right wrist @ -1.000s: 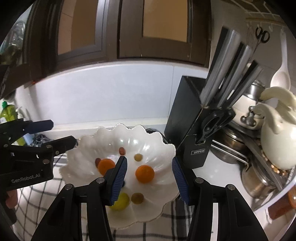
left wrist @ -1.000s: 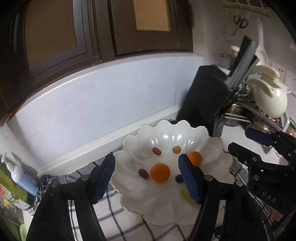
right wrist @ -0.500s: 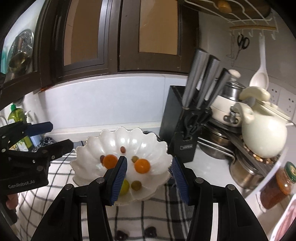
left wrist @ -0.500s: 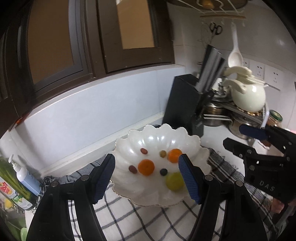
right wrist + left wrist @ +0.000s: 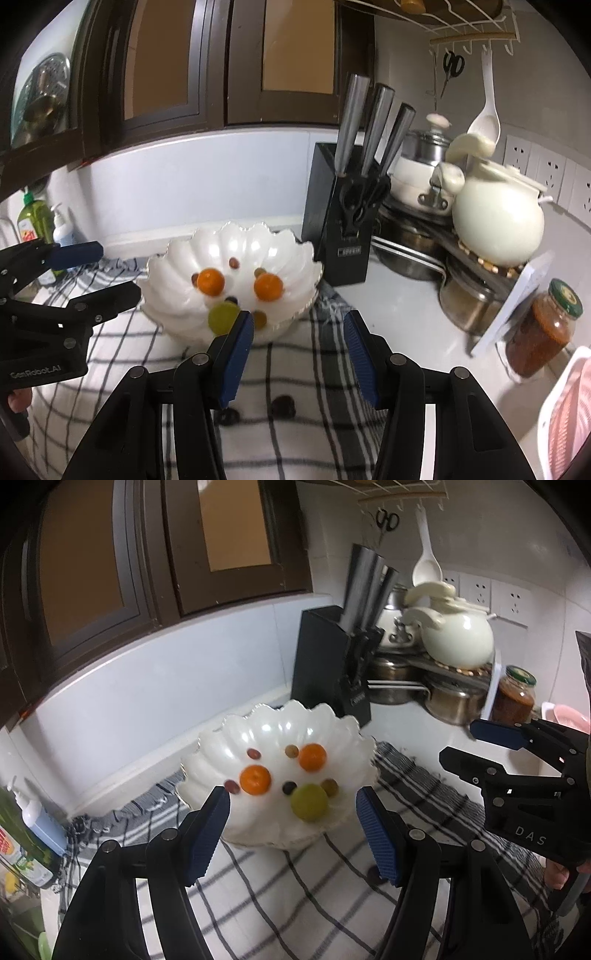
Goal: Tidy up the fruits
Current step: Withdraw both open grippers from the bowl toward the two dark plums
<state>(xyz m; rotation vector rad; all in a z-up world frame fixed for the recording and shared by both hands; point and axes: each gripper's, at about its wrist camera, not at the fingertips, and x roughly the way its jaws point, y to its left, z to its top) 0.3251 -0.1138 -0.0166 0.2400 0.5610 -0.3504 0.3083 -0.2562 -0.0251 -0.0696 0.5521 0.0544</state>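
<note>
A white scalloped bowl (image 5: 280,720) (image 5: 236,240) stands on a checked cloth (image 5: 295,893). In it lie two oranges (image 5: 255,780) (image 5: 312,757), a green fruit (image 5: 309,802) and several small dark and olive fruits. Two dark small fruits (image 5: 282,404) lie on the cloth in front of the bowl. My left gripper (image 5: 291,797) is open and empty, short of the bowl's near rim. My right gripper (image 5: 297,319) is open and empty too, to the right of the bowl's front. Each gripper shows in the other's view, the right (image 5: 469,744) and the left (image 5: 118,271).
A black knife block (image 5: 340,229) stands right behind the bowl. Beyond it are steel pots, a cream kettle (image 5: 498,221), a jar of red sauce (image 5: 543,332) and a pink rack (image 5: 569,406). Soap bottles (image 5: 37,819) stand at the far left.
Both grippers have drawn back from over the bowl, which now looks smaller and farther. More cloth shows, and the two dark fruits on it have come into the right wrist view.
</note>
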